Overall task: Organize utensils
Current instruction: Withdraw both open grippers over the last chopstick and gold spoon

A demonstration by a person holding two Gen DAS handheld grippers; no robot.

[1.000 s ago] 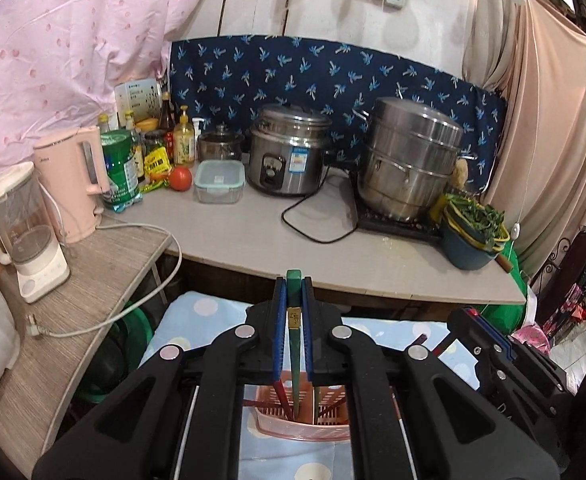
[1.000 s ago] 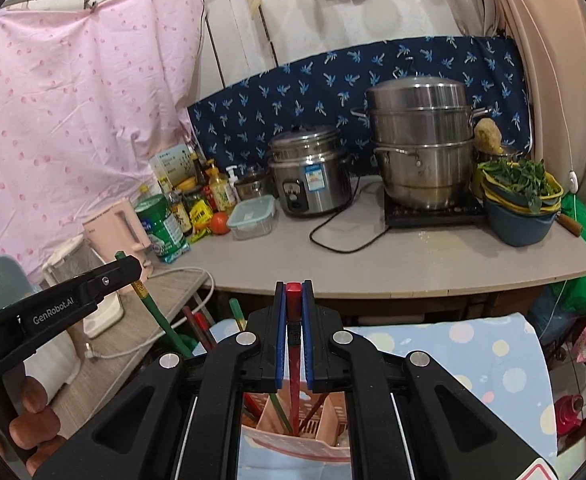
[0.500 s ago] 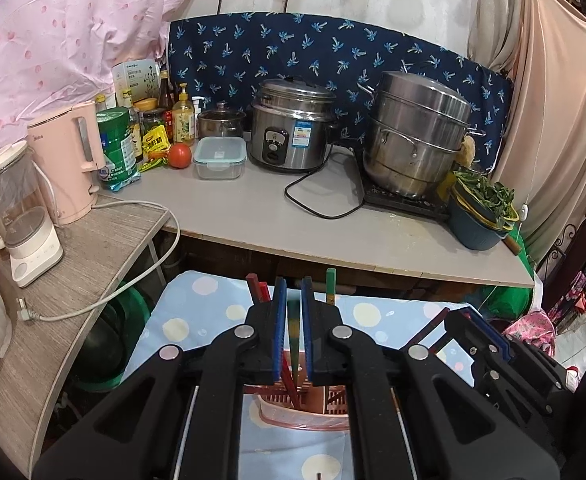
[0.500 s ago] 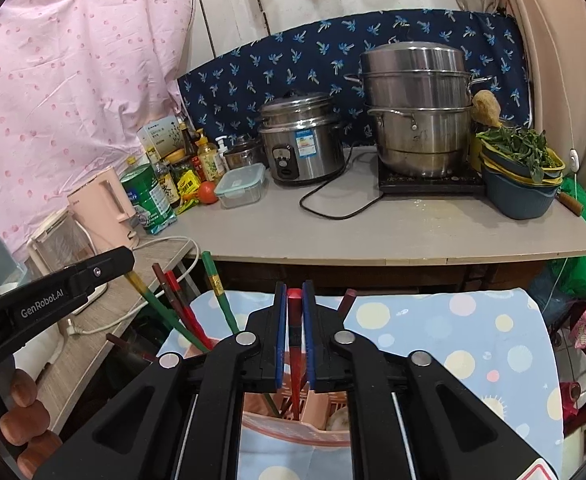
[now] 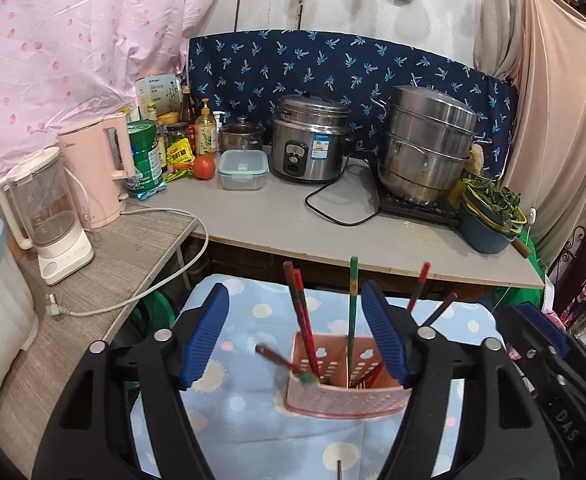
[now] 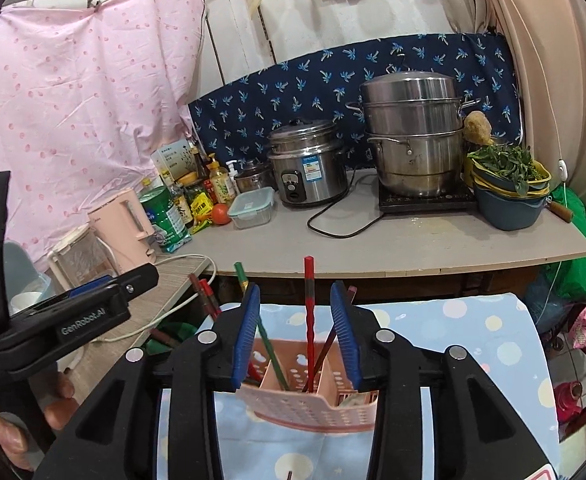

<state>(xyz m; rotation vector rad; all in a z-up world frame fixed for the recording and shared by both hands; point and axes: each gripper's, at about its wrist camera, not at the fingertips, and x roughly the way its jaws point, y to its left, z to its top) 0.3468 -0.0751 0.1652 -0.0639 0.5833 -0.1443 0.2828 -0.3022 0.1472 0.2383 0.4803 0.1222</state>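
Behind everything, a grey worktop [image 5: 277, 220] is seen against a blue patterned cloth, loaded with a rice cooker [image 5: 311, 140], a tall steamer pot [image 5: 427, 148] and a pink kettle [image 5: 95, 172]. Nearer, a pink slotted utensil holder [image 5: 345, 392] is set on a blue dotted cloth [image 5: 245, 420], with several chopsticks stood in it.

The left gripper [image 5: 296, 340] is held spread wide above the holder, nothing between its pads, and a green chopstick [image 5: 351, 304] is seen upright in the holder between them. The right gripper [image 6: 296, 336] is likewise spread and empty, with a red chopstick [image 6: 309, 320] standing in the holder between its pads.

Trouble is judged most likely from the crowding: both grippers hang close over one light plastic holder, so a leaning stick could be clipped by a pad, or the holder tipped on the soft cloth. One dark red stick [image 5: 277, 358] is seen jutting out at the left wall of the holder and could slip out.

Which compartment each stick sits in cannot be told, since the lower ends are hidden by the holder walls. A thin dark stick [image 5: 339, 470] at the bottom edge is cut off. Whether more utensils lie outside the views is not shown.
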